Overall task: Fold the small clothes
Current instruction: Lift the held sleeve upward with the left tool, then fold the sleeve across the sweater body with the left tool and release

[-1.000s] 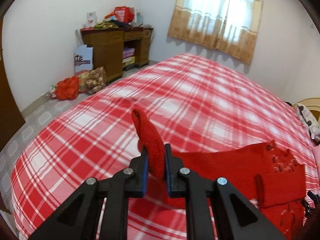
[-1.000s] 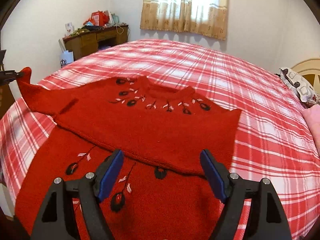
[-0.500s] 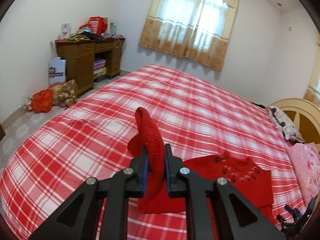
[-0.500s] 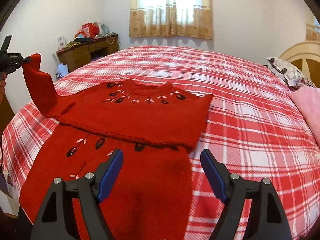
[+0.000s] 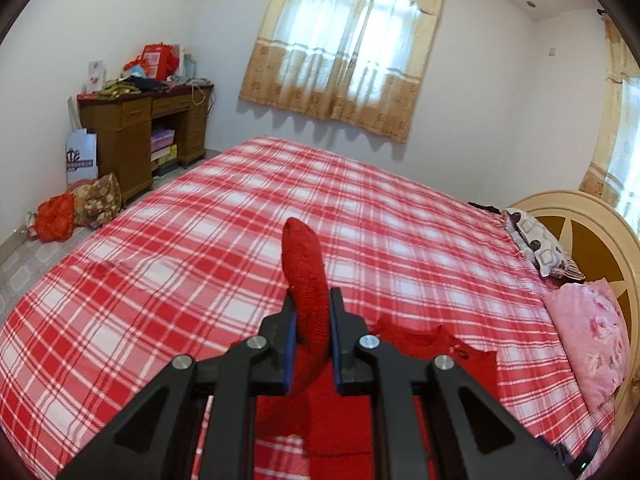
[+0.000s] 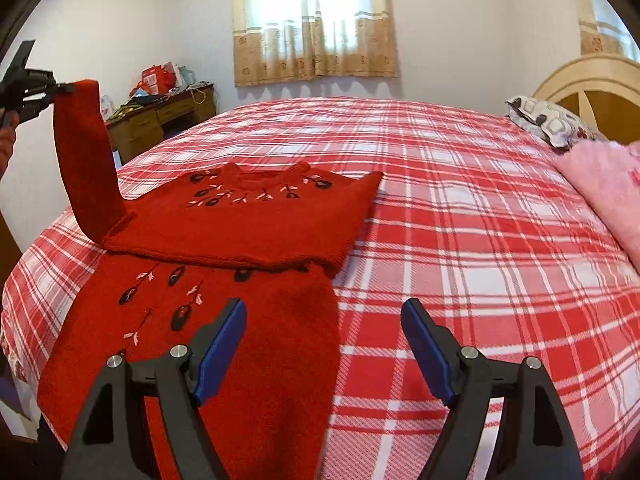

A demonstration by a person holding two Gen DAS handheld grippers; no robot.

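On the plaid bed (image 6: 460, 216), left fingers (image 5: 288, 352) clamping sweater sleeve (image 5: 306, 280), right fingers (image 6: 222, 340) apart, pink pillow (image 6: 604, 184) nearby.

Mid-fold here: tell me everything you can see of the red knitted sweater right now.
The red knitted sweater lies on the red plaid bed, chest up, its round neckline towards the window. Dark flower motifs with pale leaves ring the neck, and more run down a lower red panel nearest the camera. Its body is folded across, a ribbed edge overlapping that panel. One sleeve is raised off the bed, its cuff pinched in the left tool. The open right tool hovers above the lower panel, not gripping it.
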